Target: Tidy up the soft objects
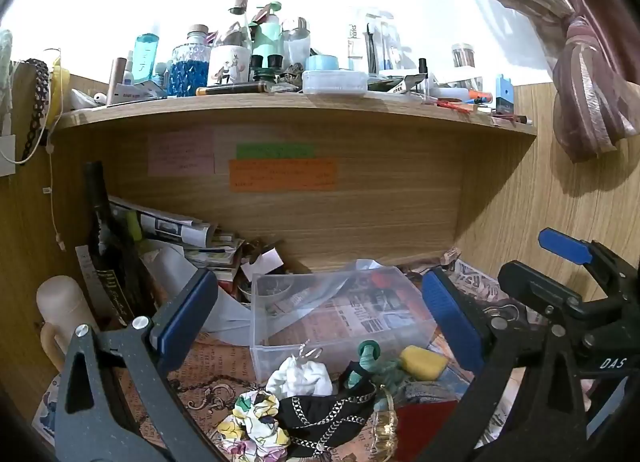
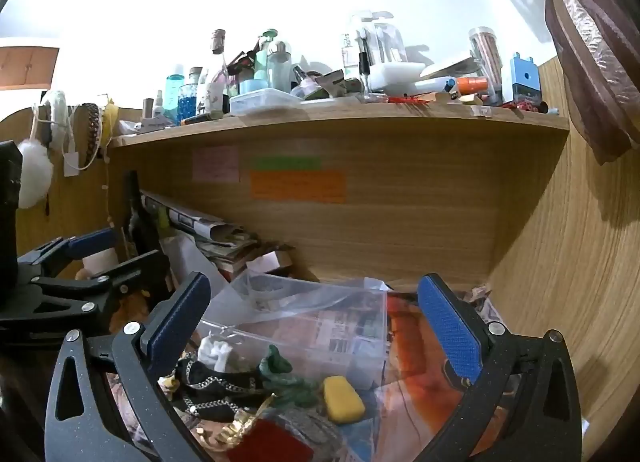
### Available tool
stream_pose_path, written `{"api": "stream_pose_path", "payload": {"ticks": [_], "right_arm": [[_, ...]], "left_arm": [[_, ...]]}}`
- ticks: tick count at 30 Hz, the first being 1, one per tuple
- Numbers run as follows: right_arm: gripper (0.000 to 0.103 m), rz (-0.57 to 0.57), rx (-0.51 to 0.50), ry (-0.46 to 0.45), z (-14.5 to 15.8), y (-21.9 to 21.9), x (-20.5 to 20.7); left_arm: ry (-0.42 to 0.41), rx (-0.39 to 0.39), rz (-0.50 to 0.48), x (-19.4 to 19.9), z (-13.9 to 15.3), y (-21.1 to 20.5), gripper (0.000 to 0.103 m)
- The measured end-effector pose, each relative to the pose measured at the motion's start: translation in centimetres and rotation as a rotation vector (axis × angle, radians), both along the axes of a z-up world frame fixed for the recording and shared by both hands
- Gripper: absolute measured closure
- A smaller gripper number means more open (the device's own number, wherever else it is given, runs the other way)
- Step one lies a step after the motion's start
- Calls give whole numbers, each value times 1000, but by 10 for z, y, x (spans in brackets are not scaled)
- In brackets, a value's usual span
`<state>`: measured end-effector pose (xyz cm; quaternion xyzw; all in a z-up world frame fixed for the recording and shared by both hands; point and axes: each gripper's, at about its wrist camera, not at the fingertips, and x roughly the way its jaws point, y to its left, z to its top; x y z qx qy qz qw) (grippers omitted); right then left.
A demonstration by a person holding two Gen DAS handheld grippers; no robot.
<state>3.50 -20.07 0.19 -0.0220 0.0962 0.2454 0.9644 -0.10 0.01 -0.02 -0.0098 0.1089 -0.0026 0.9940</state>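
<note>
Left gripper (image 1: 316, 314) hangs over the desk with its blue pads spread wide, nothing between them. At nine o'clock in its view stands a pale cream bottle (image 1: 62, 304), and just right of it a dark bottle (image 1: 105, 238) leans against a heap of rolled newspapers (image 1: 176, 228).

Dead centre, at six o'clock under the open jaws, sits the pile of soft things: a floral scrunchie (image 1: 256, 422), a crumpled white cloth (image 1: 300, 376), a black cloth with a chain pattern (image 1: 324, 416), a green fabric piece (image 1: 370, 362) and a yellow sponge (image 1: 423, 361), all bunched and touching on the printed paper. Just behind them, toward twelve, a clear plastic box (image 1: 340, 314) stands open with a loose plastic bag in it. Above, the wooden shelf (image 1: 280, 112) is crowded with bottles and jars.

Over at three o'clock the right gripper (image 1: 560, 282) shows from the side; from its own camera the right gripper (image 2: 316, 322) is also wide open and holding nothing. The yellow sponge (image 2: 343, 398) lies at six o'clock between its fingers, green fabric piece (image 2: 284, 374) and black cloth (image 2: 218, 382) to its left, the clear plastic box (image 2: 320, 326) just beyond. A curtain (image 2: 592, 42) hangs at two o'clock.
</note>
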Motion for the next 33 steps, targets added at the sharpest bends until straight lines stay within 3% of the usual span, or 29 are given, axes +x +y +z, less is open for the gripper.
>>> {"api": "stream_pose_path", "payload": {"ticks": [33], "right_arm": [[0, 6, 39, 18, -2, -2, -4]], "left_arm": [[10, -9, 1, 1, 3, 2, 0]]}}
